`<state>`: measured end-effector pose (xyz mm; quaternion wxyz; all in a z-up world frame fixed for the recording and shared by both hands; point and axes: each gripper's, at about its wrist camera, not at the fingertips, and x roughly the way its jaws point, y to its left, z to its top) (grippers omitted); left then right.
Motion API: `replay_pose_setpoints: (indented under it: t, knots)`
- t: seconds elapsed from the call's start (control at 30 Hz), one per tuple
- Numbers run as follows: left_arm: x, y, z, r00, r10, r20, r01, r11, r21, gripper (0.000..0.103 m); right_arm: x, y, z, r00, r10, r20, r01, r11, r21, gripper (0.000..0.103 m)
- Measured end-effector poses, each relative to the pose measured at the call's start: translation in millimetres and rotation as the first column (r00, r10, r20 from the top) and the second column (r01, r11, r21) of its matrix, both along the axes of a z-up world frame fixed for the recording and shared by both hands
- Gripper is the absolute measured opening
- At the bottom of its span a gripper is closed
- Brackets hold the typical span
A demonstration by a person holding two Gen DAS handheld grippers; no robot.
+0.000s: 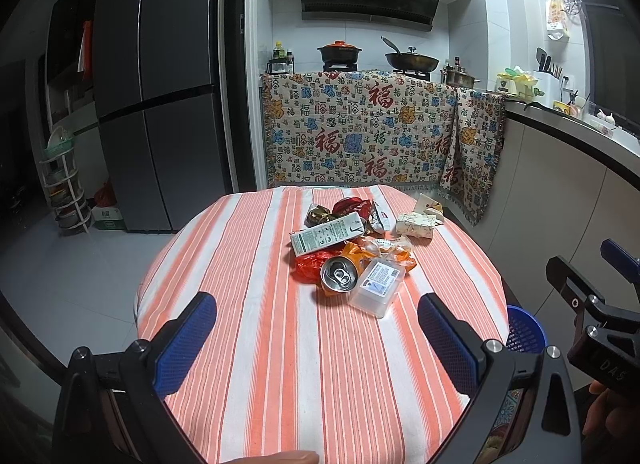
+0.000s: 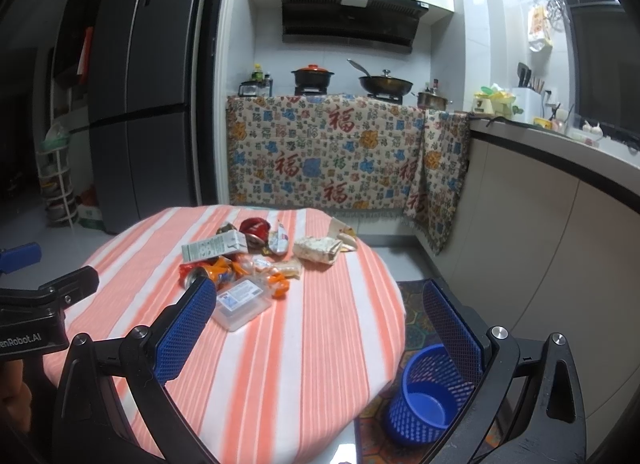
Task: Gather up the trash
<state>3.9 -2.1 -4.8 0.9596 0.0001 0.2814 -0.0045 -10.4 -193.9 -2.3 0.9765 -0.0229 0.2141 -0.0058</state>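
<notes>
Now we hold both tools spread and empty: left tool [image 1: 316, 336], right tool [image 2: 320, 320]. Trash sits heaped mid-worktop [image 1: 256, 344]: drink can [image 1: 339, 274], clear plastic box [image 1: 376, 286], milk carton [image 1: 326, 238], wrappers touching. Grabbing the can could drag its neighbours, or roll it off the round edge. Open striped cloth surrounds the heap; the blue basket [image 2: 424, 396] waits on the floor, right.

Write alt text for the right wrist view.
The open right claw hovers over a round table with an orange-striped cloth, facing a heap of trash: milk carton, drink can, clear plastic box, wrappers. A blue mesh wastebasket stands on the floor at the right.
</notes>
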Motion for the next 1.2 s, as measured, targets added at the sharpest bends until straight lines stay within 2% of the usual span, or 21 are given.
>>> replay_pose_setpoints:
  t: [1.2]
  knots:
    - [-2.1,-1.7,-0.6,1.000,0.000,0.000,0.000,1.000,0.002,0.102,-1.5,2.1,-4.4,1.000,0.000,-0.010,-0.001,1.000,-0.009,0.103]
